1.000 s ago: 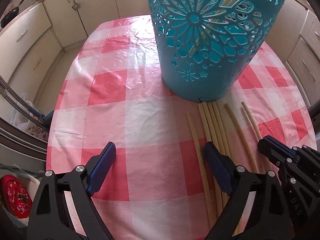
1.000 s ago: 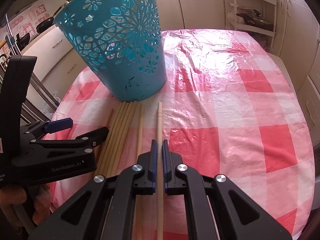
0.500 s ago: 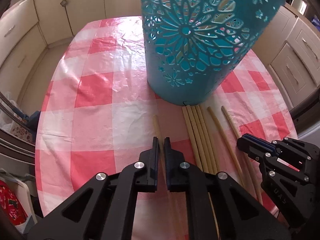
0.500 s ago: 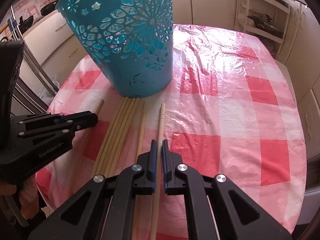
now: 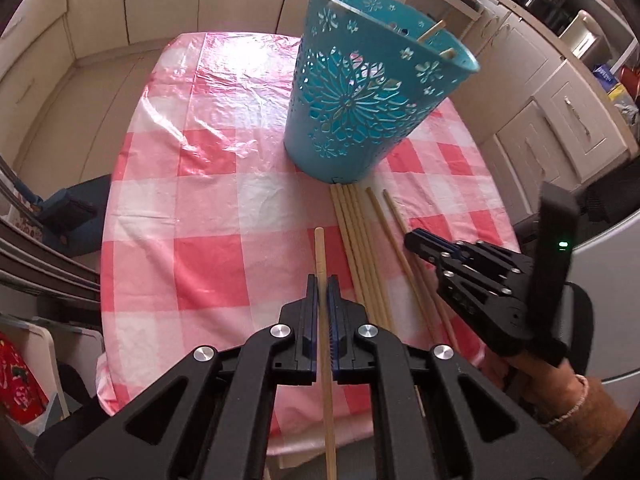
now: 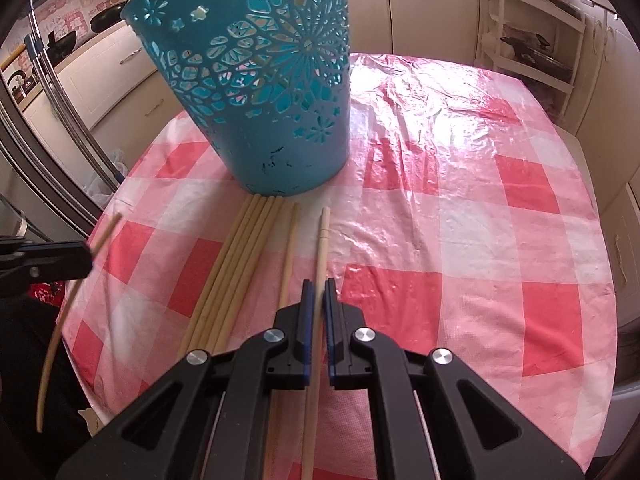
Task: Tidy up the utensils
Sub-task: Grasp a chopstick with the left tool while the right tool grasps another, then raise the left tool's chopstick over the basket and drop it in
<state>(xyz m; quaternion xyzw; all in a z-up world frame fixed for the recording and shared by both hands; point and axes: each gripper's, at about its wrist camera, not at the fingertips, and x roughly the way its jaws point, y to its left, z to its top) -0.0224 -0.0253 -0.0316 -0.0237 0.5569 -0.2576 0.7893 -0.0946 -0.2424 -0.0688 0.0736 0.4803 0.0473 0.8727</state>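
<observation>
A teal cut-out basket (image 5: 372, 92) stands on the red-and-white checked table (image 5: 208, 184); two chopstick tips show inside its rim. Several wooden chopsticks (image 5: 360, 240) lie side by side in front of it. My left gripper (image 5: 320, 284) is shut on one chopstick (image 5: 320, 256) and holds it above the table. My right gripper (image 6: 316, 292) is shut on another chopstick (image 6: 322, 240) at the right of the row (image 6: 244, 256), low over the cloth. The basket (image 6: 256, 80) rises just beyond it. The right gripper shows in the left wrist view (image 5: 416, 240), the left one at the right wrist view's left edge (image 6: 86, 258).
Cream kitchen cabinets (image 5: 560, 128) surround the table. A metal rack (image 6: 60, 112) stands at the left, a white shelf unit (image 6: 532, 40) at the back right. The table's near edge lies just below both grippers.
My left gripper shut on a chopstick at the left of the row and lifted it up and back from the basket. My right gripper stayed shut on its chopstick.
</observation>
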